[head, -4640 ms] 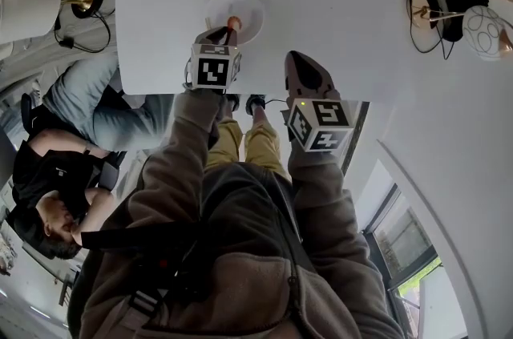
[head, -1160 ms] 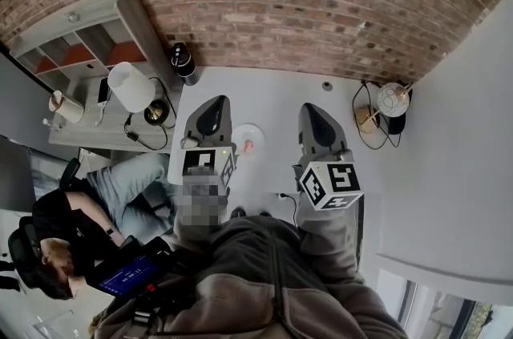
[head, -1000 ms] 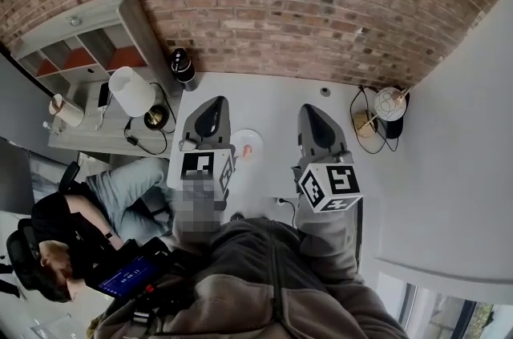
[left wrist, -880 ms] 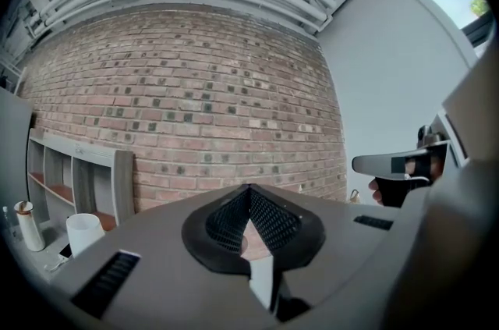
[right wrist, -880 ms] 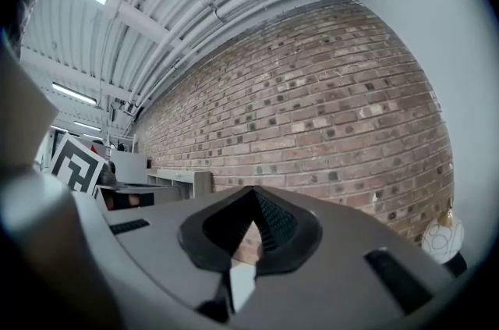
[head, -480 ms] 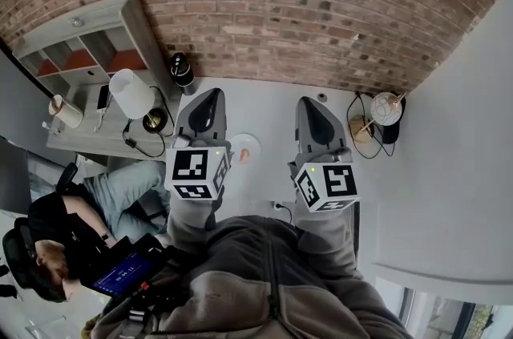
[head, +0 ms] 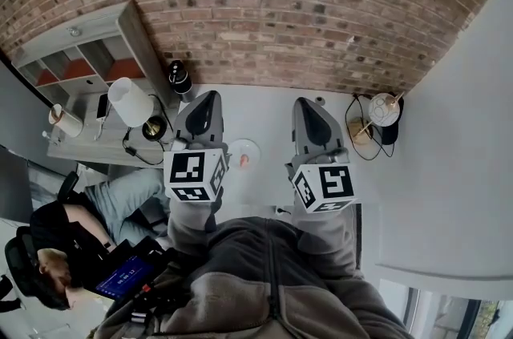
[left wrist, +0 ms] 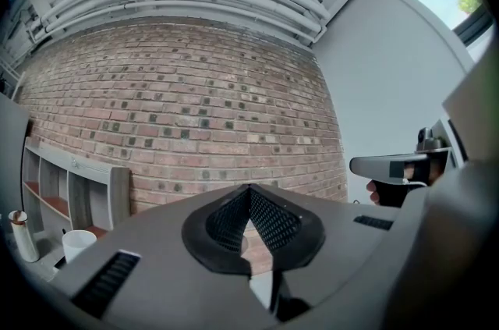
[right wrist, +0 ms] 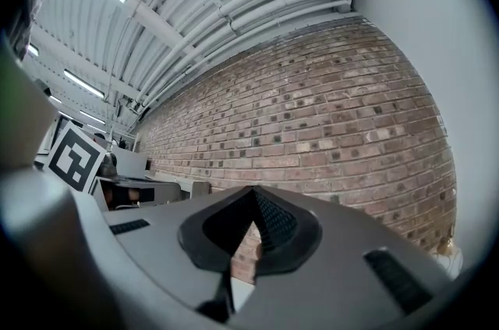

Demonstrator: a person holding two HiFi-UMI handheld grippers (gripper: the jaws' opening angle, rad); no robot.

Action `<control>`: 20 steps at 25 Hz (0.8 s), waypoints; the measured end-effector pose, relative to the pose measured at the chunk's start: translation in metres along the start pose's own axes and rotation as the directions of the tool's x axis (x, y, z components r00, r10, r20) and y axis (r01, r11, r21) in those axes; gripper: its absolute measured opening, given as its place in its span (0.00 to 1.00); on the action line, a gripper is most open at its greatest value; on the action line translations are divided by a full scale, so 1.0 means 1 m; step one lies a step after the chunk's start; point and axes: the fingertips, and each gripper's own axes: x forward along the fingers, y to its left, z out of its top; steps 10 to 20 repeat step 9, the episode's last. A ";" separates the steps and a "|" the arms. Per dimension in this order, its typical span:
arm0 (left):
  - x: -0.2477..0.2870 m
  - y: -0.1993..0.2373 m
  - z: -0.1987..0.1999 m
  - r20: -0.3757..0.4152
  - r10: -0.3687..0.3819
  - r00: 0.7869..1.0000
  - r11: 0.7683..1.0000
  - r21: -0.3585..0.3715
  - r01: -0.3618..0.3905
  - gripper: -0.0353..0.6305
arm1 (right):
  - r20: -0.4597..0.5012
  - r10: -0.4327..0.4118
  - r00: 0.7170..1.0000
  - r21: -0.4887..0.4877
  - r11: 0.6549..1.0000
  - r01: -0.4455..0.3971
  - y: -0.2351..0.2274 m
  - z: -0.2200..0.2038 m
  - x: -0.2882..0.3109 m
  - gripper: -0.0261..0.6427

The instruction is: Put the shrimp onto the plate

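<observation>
The orange shrimp (head: 244,160) lies on the small white plate (head: 250,146), which sits on the white table (head: 268,106) between my two grippers in the head view. My left gripper (head: 208,97) is raised just left of the plate, and my right gripper (head: 308,102) is raised to its right. Both point at the brick wall. In the left gripper view the left gripper (left wrist: 249,193) has its jaws closed tip to tip with nothing between them. The right gripper (right wrist: 251,196) looks the same in the right gripper view. Neither touches the plate.
A white table lamp (head: 131,100) and a dark bottle (head: 178,77) stand at the table's left. A round pale lamp with cables (head: 383,110) sits at the right. A grey shelf unit (head: 80,61) lines the wall. A seated person (head: 48,257) is at lower left.
Earlier my left gripper was down at the plate by the shrimp. Since then both grippers have lifted clear and the view has tipped up toward the wall. The shrimp stays on the plate.
</observation>
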 end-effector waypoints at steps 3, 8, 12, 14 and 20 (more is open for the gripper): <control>0.001 0.000 -0.002 -0.006 -0.001 1.000 1.000 -0.003 0.001 0.06 | -0.002 -0.003 1.000 0.000 1.000 0.003 -0.001 -0.001 -0.001 0.04; 0.002 0.002 -0.005 -0.009 -0.001 1.000 1.000 -0.006 0.001 0.06 | -0.003 -0.004 1.000 -0.004 1.000 0.004 0.001 -0.004 0.002 0.04; 0.003 0.002 -0.006 -0.008 -0.003 1.000 1.000 -0.006 0.003 0.06 | -0.004 -0.004 1.000 -0.005 1.000 0.004 0.001 -0.005 0.002 0.04; 0.003 0.002 -0.006 -0.008 -0.003 1.000 1.000 -0.006 0.003 0.06 | -0.004 -0.004 1.000 -0.005 1.000 0.004 0.001 -0.005 0.002 0.04; 0.003 0.002 -0.006 -0.008 -0.003 1.000 1.000 -0.006 0.003 0.06 | -0.004 -0.004 1.000 -0.005 1.000 0.004 0.001 -0.005 0.002 0.04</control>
